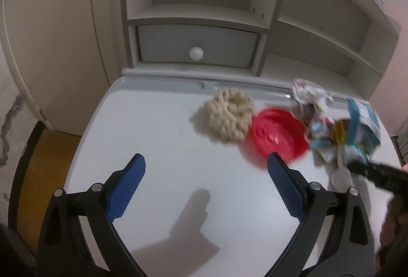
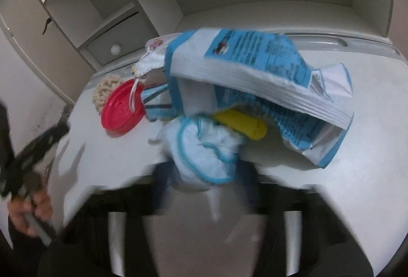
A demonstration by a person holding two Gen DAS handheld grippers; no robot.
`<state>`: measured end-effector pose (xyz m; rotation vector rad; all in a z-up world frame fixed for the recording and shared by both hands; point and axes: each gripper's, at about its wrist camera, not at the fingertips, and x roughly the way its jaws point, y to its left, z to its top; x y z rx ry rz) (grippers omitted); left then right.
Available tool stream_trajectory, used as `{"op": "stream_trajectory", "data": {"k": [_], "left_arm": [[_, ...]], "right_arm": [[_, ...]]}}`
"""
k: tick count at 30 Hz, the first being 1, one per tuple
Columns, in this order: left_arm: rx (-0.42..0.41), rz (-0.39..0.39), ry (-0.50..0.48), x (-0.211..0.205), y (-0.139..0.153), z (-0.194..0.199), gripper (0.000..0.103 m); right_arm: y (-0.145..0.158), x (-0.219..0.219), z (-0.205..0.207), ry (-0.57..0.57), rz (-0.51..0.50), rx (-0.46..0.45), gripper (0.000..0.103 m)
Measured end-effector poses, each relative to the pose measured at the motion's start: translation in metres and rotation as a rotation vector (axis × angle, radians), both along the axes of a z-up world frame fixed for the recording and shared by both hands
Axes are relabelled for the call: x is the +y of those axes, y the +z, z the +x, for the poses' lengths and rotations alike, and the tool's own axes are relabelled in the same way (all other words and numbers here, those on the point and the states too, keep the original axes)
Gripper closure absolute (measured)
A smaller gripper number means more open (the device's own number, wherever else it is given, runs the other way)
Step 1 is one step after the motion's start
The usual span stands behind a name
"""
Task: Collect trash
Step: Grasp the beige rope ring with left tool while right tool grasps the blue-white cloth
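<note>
My left gripper (image 1: 206, 170) is open and empty above the white table (image 1: 158, 139). Ahead of it lie a cream knitted scrunchie (image 1: 229, 115) and a red plastic lid (image 1: 279, 135), the lid just past my right finger. My right gripper (image 2: 206, 175) is shut on a crumpled white and blue wrapper (image 2: 206, 149). Behind the wrapper lies a large blue and white torn bag (image 2: 257, 73) with a yellow object (image 2: 242, 124) under it. A crumpled face mask (image 2: 153, 57) lies behind the lid (image 2: 122, 108). The right gripper's arm shows in the left wrist view (image 1: 377, 172).
A white shelf unit with a grey drawer (image 1: 196, 46) stands at the table's far edge. A white door (image 1: 51, 34) is at the left, with wooden floor (image 1: 43, 164) below the table's left edge.
</note>
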<state>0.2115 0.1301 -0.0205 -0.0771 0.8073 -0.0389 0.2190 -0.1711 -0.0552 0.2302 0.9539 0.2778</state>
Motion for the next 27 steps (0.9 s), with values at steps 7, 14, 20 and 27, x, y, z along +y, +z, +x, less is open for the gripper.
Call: {"op": "stream_trajectory", "data": {"k": [7,14,20,27], "left_arm": [[0.002,0.032,0.019,-0.008,0.0,0.062,0.01],[0.044,0.061,-0.005,-0.034,-0.011,0.098,0.01],[0.086,0.076,0.018,-0.031,-0.026,0.101,0.013],[0.076,0.051,0.025,-0.026,-0.014,0.081,0.08]], "right_arm": [[0.023,-0.003,-0.049,0.041,0.004,-0.076,0.078],[0.025,0.001,-0.085,0.092,0.008,-0.067,0.078],[0.028,0.0,-0.109,0.127,-0.011,-0.071,0.078],[0.051,-0.021,-0.132,0.076,-0.061,-0.142,0.078]]}}
